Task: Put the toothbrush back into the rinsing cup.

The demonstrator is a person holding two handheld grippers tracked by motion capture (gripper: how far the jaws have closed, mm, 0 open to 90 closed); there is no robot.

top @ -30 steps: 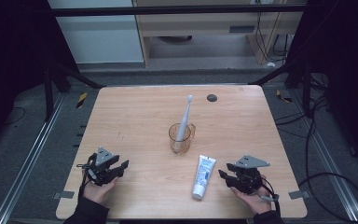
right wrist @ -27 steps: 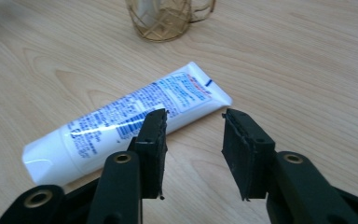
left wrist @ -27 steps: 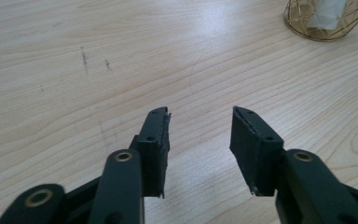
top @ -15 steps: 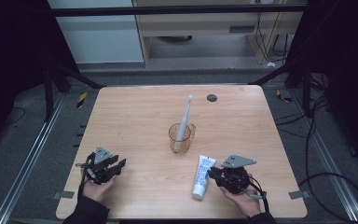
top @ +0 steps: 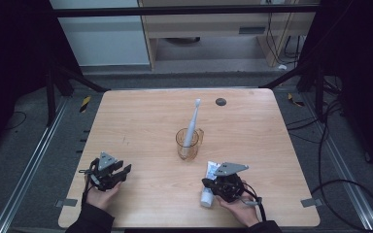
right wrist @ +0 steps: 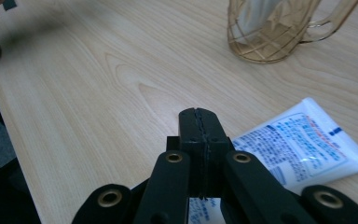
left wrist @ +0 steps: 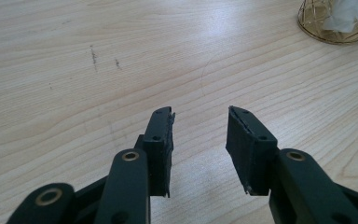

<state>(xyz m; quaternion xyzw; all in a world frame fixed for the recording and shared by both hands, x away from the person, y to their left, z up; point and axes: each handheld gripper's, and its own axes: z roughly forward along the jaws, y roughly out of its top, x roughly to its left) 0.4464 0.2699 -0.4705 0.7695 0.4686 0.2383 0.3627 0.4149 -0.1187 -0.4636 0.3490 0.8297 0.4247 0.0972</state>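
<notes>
Hovering over the toothpaste tube (right wrist: 303, 147), the right gripper (right wrist: 200, 122) has just closed empty

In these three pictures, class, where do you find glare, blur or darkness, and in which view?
High view: dark surroundings, evenly lit table. Left gripper view: pale glare on the wood, cup cut off at the corner. Right gripper view: top left corner blurred and shadowed; toothpaste tube print sharp beside the shut right gripper.

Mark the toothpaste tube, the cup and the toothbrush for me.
toothpaste tube (right wrist: 303, 142): right gripper view, on the printed flat end.
cup (top: 188, 148): high view, on its amber front wall.
toothbrush (top: 194, 114): high view, on the neck above the cup's rim.
</notes>
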